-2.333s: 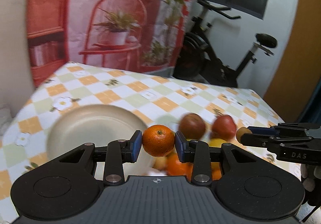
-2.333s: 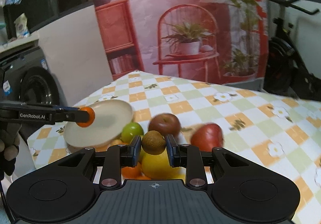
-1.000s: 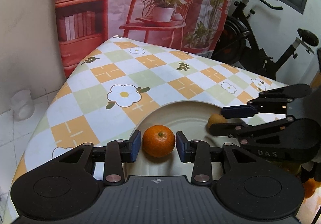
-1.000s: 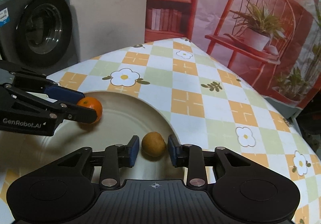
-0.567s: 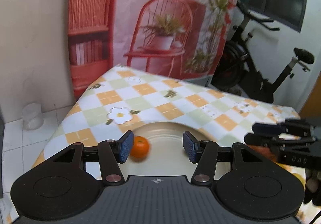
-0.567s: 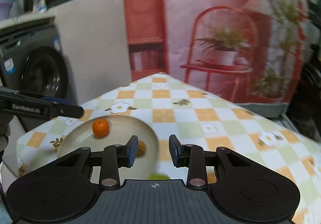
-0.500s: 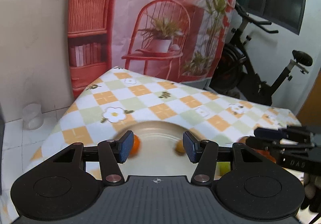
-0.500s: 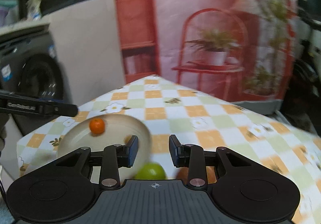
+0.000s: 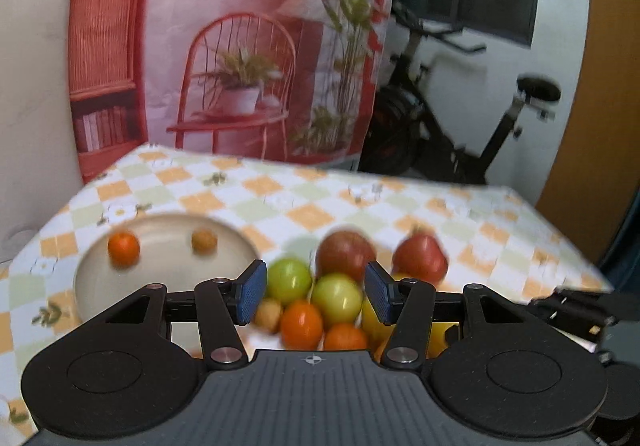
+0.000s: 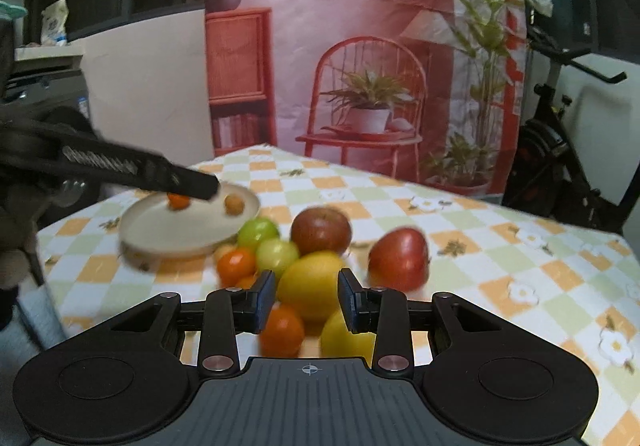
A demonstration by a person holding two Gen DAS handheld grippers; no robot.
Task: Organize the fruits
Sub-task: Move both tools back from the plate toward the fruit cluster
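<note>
A cream plate (image 9: 160, 278) lies on the left of the checked table. On it rest a small orange (image 9: 124, 248) and a brown kiwi-like fruit (image 9: 204, 242), both free of any gripper. My left gripper (image 9: 315, 292) hovers open over the loose fruit pile, with green apples (image 9: 338, 296) and an orange (image 9: 301, 324) showing past its pads. My right gripper (image 10: 307, 298) is narrowly open and holds nothing; a yellow citrus (image 10: 310, 282) lies just beyond its tips. In the right wrist view the plate (image 10: 160, 234) sits at the left, partly crossed by the left gripper (image 10: 206, 186).
Two red apples (image 10: 320, 230) (image 10: 398, 264) stand at the back and right of the pile. The checked cloth (image 10: 520, 266) stretches to the right. Beyond the table's far edge are an exercise bike (image 9: 460, 134) and a printed backdrop. A washing machine (image 10: 44, 102) stands at the left.
Both grippers let go of their fruit on the plate and drew back toward the pile. The orange and the brown fruit stay on the plate. The left jaws stand wider.
</note>
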